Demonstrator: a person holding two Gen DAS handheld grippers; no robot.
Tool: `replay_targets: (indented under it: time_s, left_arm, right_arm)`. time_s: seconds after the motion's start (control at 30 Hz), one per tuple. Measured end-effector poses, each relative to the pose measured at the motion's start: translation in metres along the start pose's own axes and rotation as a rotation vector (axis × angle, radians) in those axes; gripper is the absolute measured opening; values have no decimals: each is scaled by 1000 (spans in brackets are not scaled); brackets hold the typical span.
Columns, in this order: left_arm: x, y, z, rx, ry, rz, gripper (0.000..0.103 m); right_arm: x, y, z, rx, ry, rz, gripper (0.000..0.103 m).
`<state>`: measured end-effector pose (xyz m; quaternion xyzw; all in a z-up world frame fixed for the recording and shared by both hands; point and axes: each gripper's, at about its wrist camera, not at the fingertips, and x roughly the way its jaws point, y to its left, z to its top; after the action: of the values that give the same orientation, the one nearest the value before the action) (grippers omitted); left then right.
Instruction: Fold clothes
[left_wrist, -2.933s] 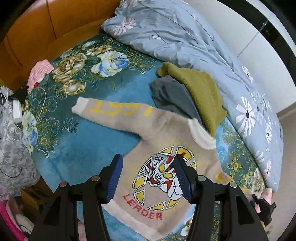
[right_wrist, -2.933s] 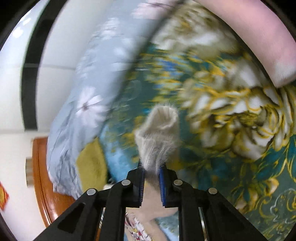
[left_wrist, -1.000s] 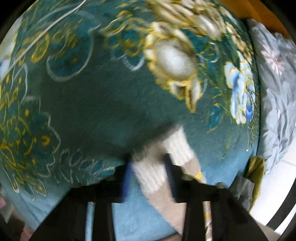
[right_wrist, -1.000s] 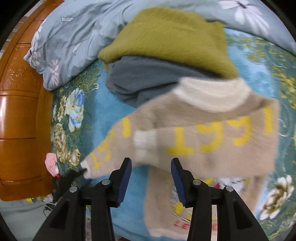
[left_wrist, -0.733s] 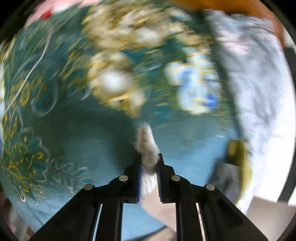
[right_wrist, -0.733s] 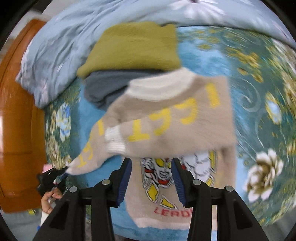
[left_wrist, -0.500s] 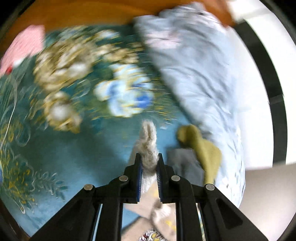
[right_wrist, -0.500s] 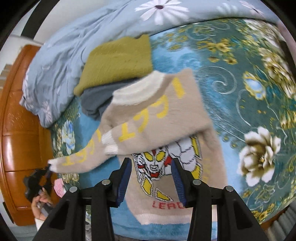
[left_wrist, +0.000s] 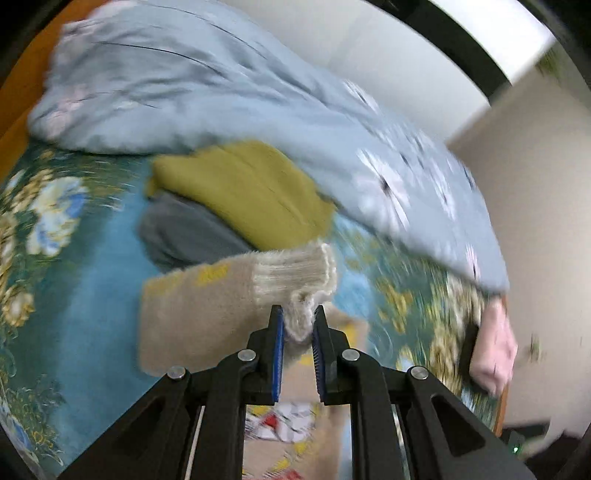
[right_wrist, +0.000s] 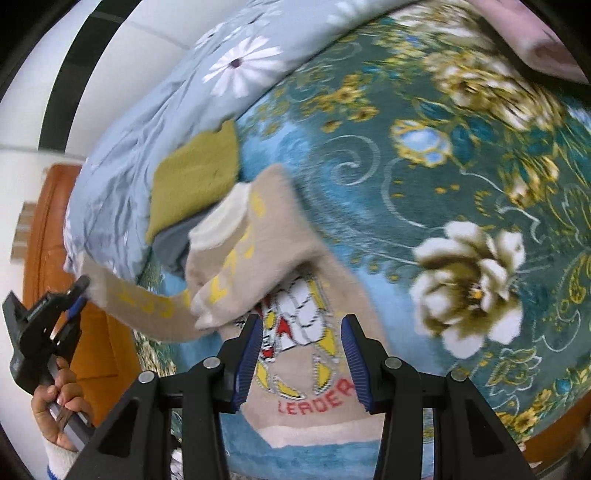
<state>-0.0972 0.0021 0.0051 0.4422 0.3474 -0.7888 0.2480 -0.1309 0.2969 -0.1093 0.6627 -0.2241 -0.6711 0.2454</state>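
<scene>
We take the beige sweater (right_wrist: 295, 295) as our landmark; it lies front-up on the teal flowered bedspread (right_wrist: 461, 177), its red word and robot picture facing us. One sleeve is already folded across the chest, its yellow numbers on top. Our left gripper (left_wrist: 297, 334) is clamped on the pale ribbed cuff (left_wrist: 295, 273) of the other sleeve, which hangs lifted off the bedspread, stretching out from the sweater's shoulder. In the right wrist view we see that same gripper out past the sweater's left side, gripped by a hand (right_wrist: 61, 413), with the sleeve running from it back to the body.

Our right gripper (right_wrist: 301, 360) hovers just above the sweater's lower front, fingers spread apart and holding nothing, the picture showing between them.

Beyond the sweater's collar sit a folded mustard-green garment (left_wrist: 240, 192) on top of a grey garment (left_wrist: 184, 232), the collar touching or overlapping them. Behind those lies a light-blue flowered quilt (left_wrist: 184, 92). Much of the left wrist view is blurred.
</scene>
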Motion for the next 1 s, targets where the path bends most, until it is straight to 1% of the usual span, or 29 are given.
replay_targets:
  time_s: [0.03,0.1,0.13,0.23,0.33,0.43,0.5,0.57,0.63,0.67,0.7,0.77,0.83,0.87,0.93,1.0]
  left_arm:
    - [15,-23,-8,40,32,5,14]
    - [43,-58,-23,102,89,19,14]
    - [57,-72,-30,126,117,27,14]
    - [100,-100,-48,156,202,68,14]
    - [144,-115,-64,171,285,121,14]
    - [184,-123,-80,194,362,181,14]
    - [209,-122,-90,206,414,229,14]
    - [226,-118,-97,194,453,275,15]
    - [230,-115,-97,149,467,281,16]
    - [228,-114,-96,130,467,266,16]
    - [223,-114,-95,120,463,246,20]
    - [209,-114,-92,121,450,204,24]
    - [187,-110,-89,115,413,173,32]
    - [173,-105,-86,105,390,159,34]
    - [145,-80,-83,46,339,148,44]
    - [116,-50,-79,-24,286,146,49]
  right_arm:
    - [-1,-10,2,11,-2,4,48]
    - [-4,-29,5,30,-5,10,48]
    - [-4,-35,6,34,-3,8,48]
    - [-4,-54,10,46,3,4,48]
    - [-4,-72,14,57,10,0,48]
    - [-5,-91,17,69,16,-5,48]
    - [-5,-104,20,77,20,-8,48]
    - [-5,-116,22,85,24,-11,48]
    - [-5,-123,24,79,29,-21,48]
    - [-4,-125,25,73,32,-26,48]
    - [-3,-126,26,72,36,-28,48]
    - [1,-126,27,68,51,-28,48]
    - [6,-121,27,49,67,-23,48]
    - [9,-118,28,37,74,-21,48]
    - [16,-108,27,-6,97,-17,48]
    - [25,-97,25,-51,128,-12,48]
